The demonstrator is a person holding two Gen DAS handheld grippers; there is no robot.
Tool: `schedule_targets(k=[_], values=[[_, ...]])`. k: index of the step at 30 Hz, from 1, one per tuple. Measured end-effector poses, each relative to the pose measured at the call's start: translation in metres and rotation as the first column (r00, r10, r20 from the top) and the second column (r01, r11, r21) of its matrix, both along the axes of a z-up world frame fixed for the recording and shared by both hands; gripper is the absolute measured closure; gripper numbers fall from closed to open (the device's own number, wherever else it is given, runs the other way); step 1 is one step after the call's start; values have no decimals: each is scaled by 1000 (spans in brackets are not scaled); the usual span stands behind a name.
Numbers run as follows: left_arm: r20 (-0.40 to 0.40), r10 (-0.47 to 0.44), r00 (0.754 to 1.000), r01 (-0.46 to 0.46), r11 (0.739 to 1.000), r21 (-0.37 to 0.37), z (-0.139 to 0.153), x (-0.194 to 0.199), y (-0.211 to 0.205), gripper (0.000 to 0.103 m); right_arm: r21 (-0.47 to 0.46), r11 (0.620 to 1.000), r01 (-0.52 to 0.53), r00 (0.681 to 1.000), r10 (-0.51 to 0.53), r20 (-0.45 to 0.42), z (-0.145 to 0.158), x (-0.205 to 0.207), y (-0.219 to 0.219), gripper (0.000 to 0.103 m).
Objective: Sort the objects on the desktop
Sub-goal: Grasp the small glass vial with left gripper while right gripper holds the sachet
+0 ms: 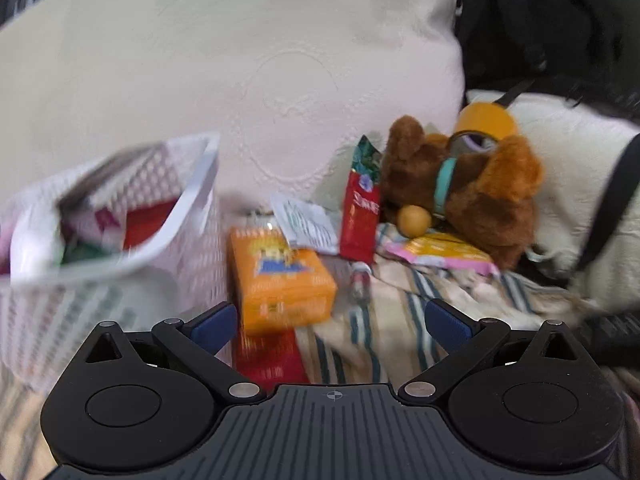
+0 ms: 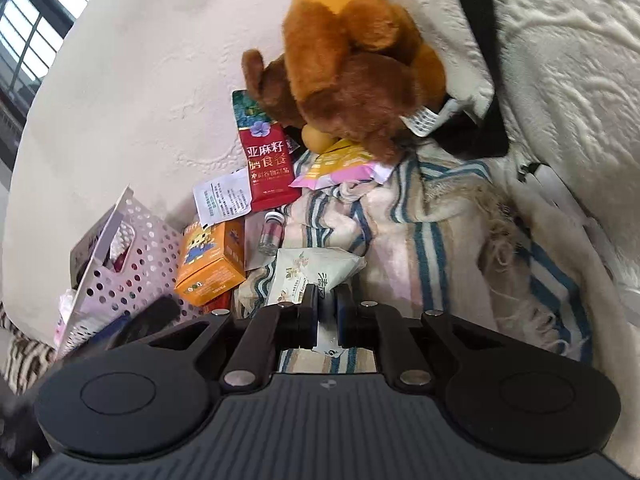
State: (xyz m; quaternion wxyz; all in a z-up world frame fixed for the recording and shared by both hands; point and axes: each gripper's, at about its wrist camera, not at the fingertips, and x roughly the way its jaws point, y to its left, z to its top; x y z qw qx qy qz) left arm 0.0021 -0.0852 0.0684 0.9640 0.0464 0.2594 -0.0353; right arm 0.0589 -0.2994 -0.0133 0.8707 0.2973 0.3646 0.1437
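My left gripper (image 1: 332,322) is open and empty, low over the striped cloth (image 1: 400,308), just in front of an orange box (image 1: 280,280). A white perforated basket (image 1: 108,240) with several items stands to its left. My right gripper (image 2: 328,312) is shut on a pale tissue packet (image 2: 308,274) with a leaf print. The orange box (image 2: 210,266), a small clear bottle (image 2: 271,234), a red sachet (image 2: 266,168), a white leaflet (image 2: 222,196) and a yellow-pink packet (image 2: 340,166) lie ahead. A brown plush toy (image 2: 352,76) sits behind them.
A roll of orange tape (image 1: 486,122) sits behind the plush toy (image 1: 472,184). A small yellow ball (image 1: 414,220) lies under it. A cream quilted cushion (image 1: 240,60) rises behind everything. A black strap (image 1: 612,204) crosses at the right. The basket (image 2: 132,276) stands at the left.
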Motion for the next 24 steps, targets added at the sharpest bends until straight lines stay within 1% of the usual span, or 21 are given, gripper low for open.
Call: schedule_targets(k=[1,2,4,5,6,7,9,11,12,13,15,16,17,18,19,20,21,22,23,24], values=[[-1,-2,1000,2,999,39,1,10,-10,0,-8,1000,1,1000,-1,4,1,-1,-1,93],[-21,5,1000,-4,998,67,1,23,-20,0,-11,1000,5,1000,-5,7,1,-3,-1,93],[-58,24,998,-17,994,110,-1,49,-33,0,-7,1000,-1,1000,1,8,1,-4,-3,93],[-64,39,997,-31,991,129,-2,62,-38,0,-6,1000,-2,1000,2,8,0,-4,-4,93],[-73,48,996,-38,989,141,-3,75,-41,0,-5,1000,-9,1000,9,6,-1,-4,-4,93],[-98,45,994,-31,990,140,-4,87,-43,0,-1,1000,-17,1000,17,1,-1,-4,-3,93],[-170,37,985,-18,993,114,-8,110,-43,6,7,1000,-27,1000,27,-3,-3,-4,-5,93],[-232,40,972,-21,996,86,-15,129,-42,16,20,999,-32,999,32,-8,-5,-2,-6,93],[-276,35,960,-16,997,72,-20,138,-42,21,26,999,-34,999,34,-10,-6,-1,-6,93],[-298,33,954,-12,997,71,-25,144,-42,27,32,999,-31,999,32,-17,-7,0,-7,93],[-272,41,961,-4,991,135,-32,146,-47,39,51,998,-30,999,31,-30,-10,3,-9,93],[-275,43,960,3,987,164,-35,147,-49,53,62,998,-27,999,29,-35,-11,4,-10,93],[-289,41,956,8,986,165,-37,149,-49,56,68,997,-25,999,27,-36,-11,5,-11,92],[-317,30,948,12,991,131,-38,151,-46,53,70,997,-25,999,28,-36,-11,5,-11,92],[-357,17,934,10,997,74,-38,152,-41,49,74,997,-23,999,26,-36,-10,5,-11,91],[-402,-4,916,10,1000,13,-38,154,-37,35,79,997,-22,999,24,-34,-10,4,-12,91],[-426,-41,904,28,999,-38,-37,154,-36,26,79,997,-20,999,22,-32,-9,4,-11,90],[-405,-59,913,47,998,-39,-34,152,-39,19,78,997,-17,999,19,-31,-9,4,-11,90],[-366,-36,930,41,999,6,-32,149,-45,18,80,997,-18,999,21,-33,-9,3,-12,90],[-337,4,942,19,998,63,-31,148,-49,19,83,996,-18,999,21,-37,-9,3,-12,90]])
